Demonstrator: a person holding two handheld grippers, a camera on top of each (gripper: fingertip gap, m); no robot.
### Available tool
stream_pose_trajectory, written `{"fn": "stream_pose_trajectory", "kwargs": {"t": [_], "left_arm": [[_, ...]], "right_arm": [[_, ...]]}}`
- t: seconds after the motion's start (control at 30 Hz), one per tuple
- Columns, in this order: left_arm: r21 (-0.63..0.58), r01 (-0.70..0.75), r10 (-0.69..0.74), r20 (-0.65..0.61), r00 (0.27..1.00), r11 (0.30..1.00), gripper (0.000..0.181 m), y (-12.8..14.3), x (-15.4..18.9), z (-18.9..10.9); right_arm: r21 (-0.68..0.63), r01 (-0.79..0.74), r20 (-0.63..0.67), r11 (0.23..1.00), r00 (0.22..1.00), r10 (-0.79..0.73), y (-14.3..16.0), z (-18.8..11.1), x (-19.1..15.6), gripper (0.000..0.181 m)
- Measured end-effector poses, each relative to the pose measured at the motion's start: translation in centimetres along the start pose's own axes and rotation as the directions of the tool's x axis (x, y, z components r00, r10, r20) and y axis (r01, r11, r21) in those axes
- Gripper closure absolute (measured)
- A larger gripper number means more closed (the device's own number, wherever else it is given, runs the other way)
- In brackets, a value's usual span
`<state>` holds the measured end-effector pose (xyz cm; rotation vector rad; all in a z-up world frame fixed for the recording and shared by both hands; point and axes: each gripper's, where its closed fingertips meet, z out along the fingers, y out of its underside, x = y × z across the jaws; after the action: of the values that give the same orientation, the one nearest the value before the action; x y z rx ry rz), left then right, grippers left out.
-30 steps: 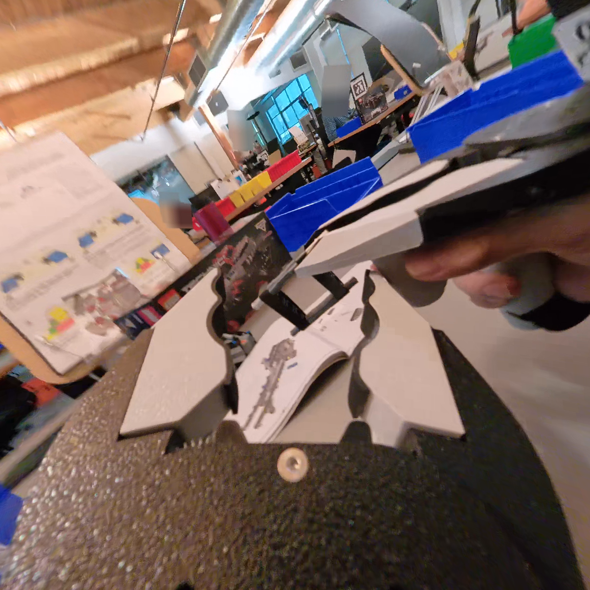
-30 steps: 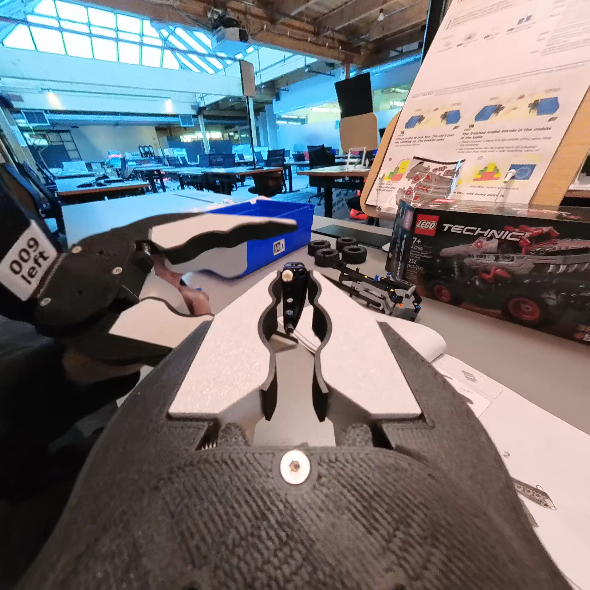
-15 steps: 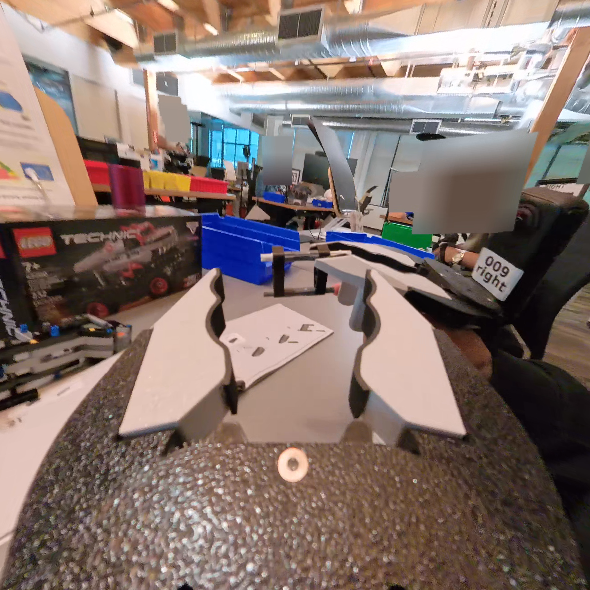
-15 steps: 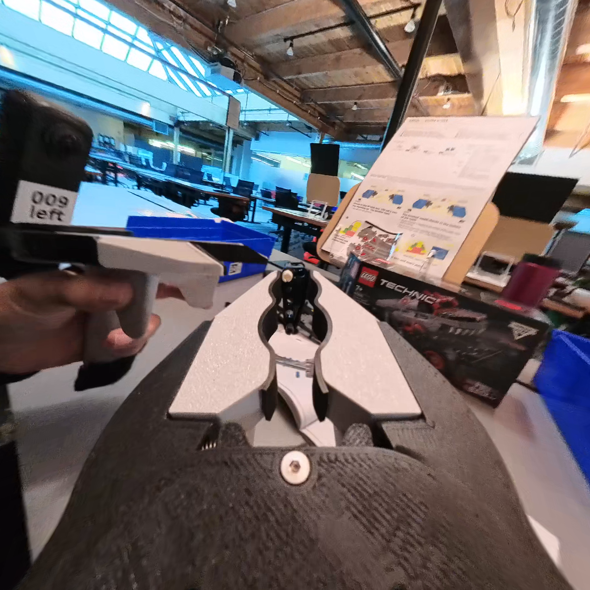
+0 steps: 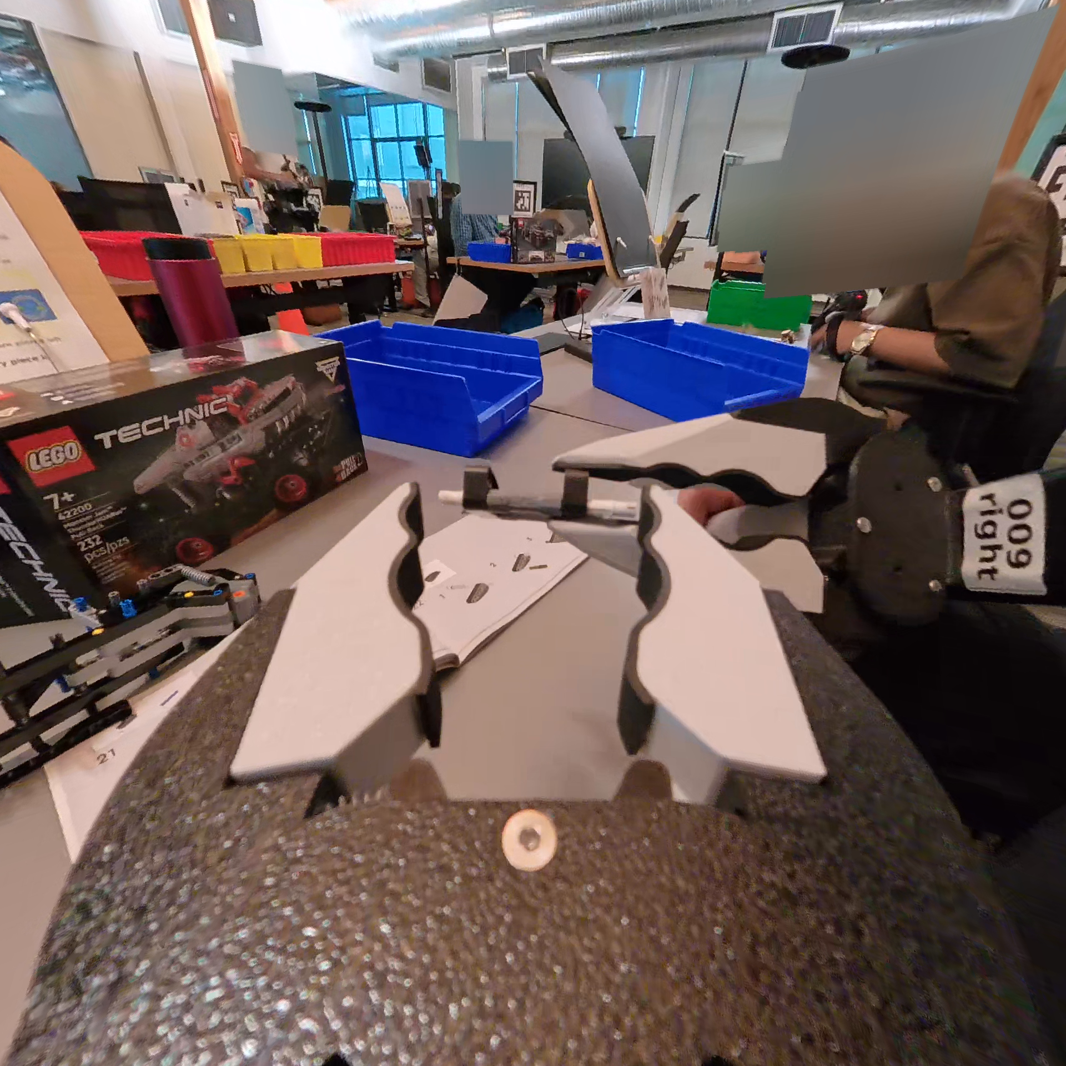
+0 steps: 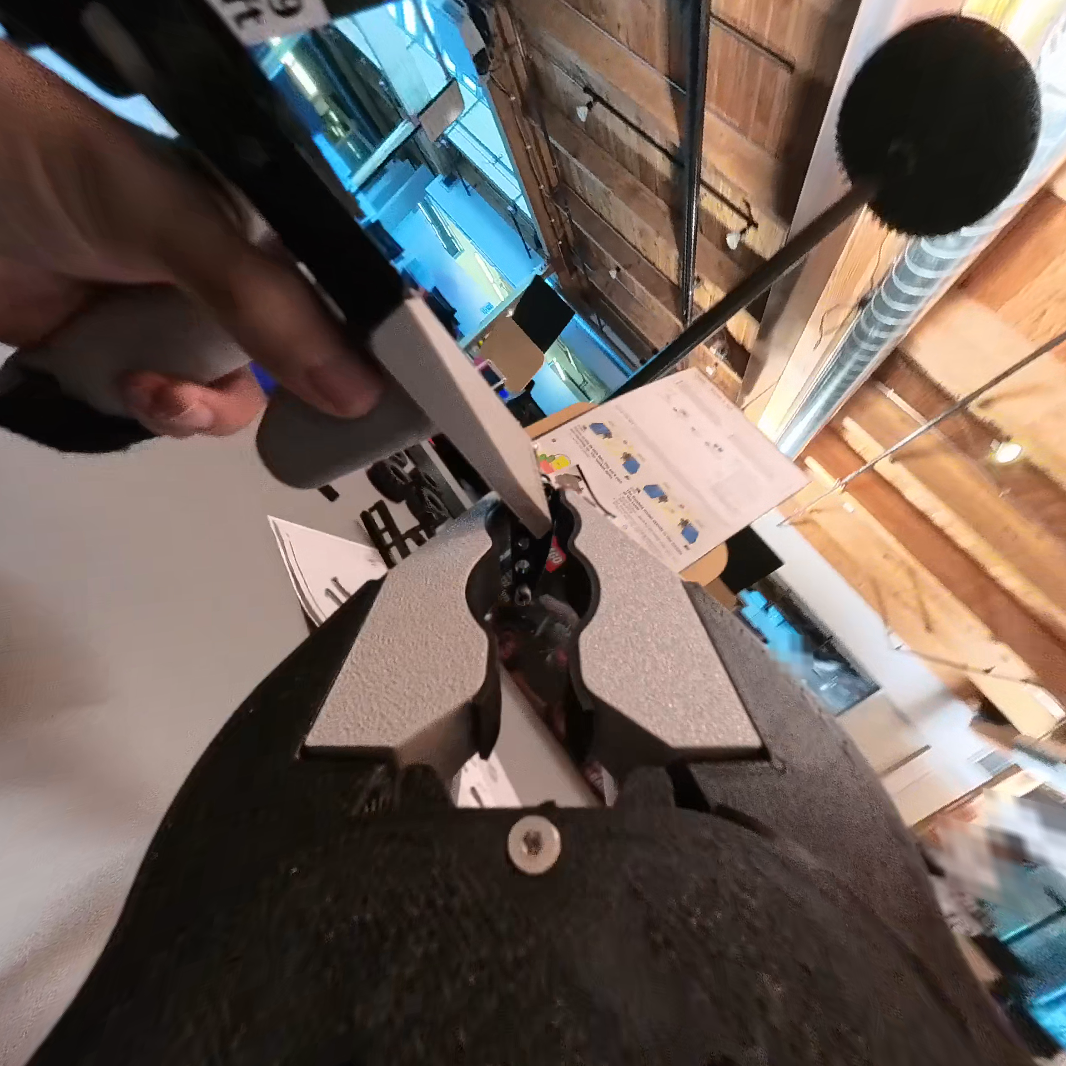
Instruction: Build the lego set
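Note:
My right gripper (image 6: 530,539) is shut on a small black lego piece (image 6: 522,562) with a white axle through it. In the left wrist view the same piece (image 5: 519,503) is held level above the table, with the right gripper (image 5: 568,496) reaching in from the right. My left gripper (image 5: 529,536) is open and empty, its fingertips just short of the piece on either side. In the right wrist view one left finger (image 6: 461,404) lies right over the piece. The part-built black chassis (image 5: 121,634) lies at the left by the lego box (image 5: 173,461).
An open instruction booklet (image 5: 496,571) lies on the grey table under the grippers. Two blue bins (image 5: 450,386) (image 5: 692,363) stand behind, a purple tumbler (image 5: 190,288) at the back left. A seated person (image 5: 952,323) is at the right. Black tyres (image 6: 404,479) and an instruction board (image 6: 663,461) are beyond. Only a small space, under 4 cm, lies between the two pairs of fingers.
The right gripper has rolled over sharply with the piece still in it. The left gripper has closed in on the piece and stays open.

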<state>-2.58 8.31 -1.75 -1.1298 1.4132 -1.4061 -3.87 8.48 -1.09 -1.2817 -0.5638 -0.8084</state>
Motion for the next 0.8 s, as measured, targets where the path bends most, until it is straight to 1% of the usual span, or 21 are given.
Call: {"fn": "stream_pose_trajectory", "kwargs": {"t": [0.07, 0.13, 0.23, 0.37, 0.67, 0.8], "left_arm": [[-0.019, 0.022, -0.022, -0.027, 0.999, 1.0, 0.114, 0.28, 0.26, -0.01], [-0.025, 0.031, -0.032, -0.042, 0.999, 0.999, 0.116, 0.34, 0.43, -0.05], [-0.04, -0.013, 0.011, -0.039, 0.999, 0.999, 0.116, 0.48, 0.49, -0.09], [-0.083, -0.092, 0.091, -0.008, 0.996, 0.992, 0.116, 0.84, 0.25, -0.12], [-0.118, -0.128, 0.128, -0.006, 0.992, 0.985, 0.116, 0.93, 0.24, -0.34], [-0.113, -0.132, 0.132, -0.015, 0.991, 0.985, 0.116, 0.85, 0.32, -0.43]], "right_arm": [[-0.008, 0.073, -0.011, 0.997, 0.997, -0.073, 0.01, -0.08, -0.05, 0.169], [0.001, 0.112, -0.021, 0.994, 0.993, -0.112, -0.13, -0.16, -0.11, 0.169], [0.017, 0.135, -0.017, 0.991, 0.991, -0.135, -0.16, -0.26, -0.22, 0.169], [-0.008, 0.187, 0.003, 0.982, 0.982, -0.187, 0.35, -0.19, -0.63, 0.169], [-0.008, 0.236, 0.007, 0.972, 0.972, -0.236, 0.19, -0.17, -0.89, 0.169], [-0.001, 0.24, 0.004, 0.971, 0.971, -0.24, 0.02, -0.19, -0.88, 0.17]]}}
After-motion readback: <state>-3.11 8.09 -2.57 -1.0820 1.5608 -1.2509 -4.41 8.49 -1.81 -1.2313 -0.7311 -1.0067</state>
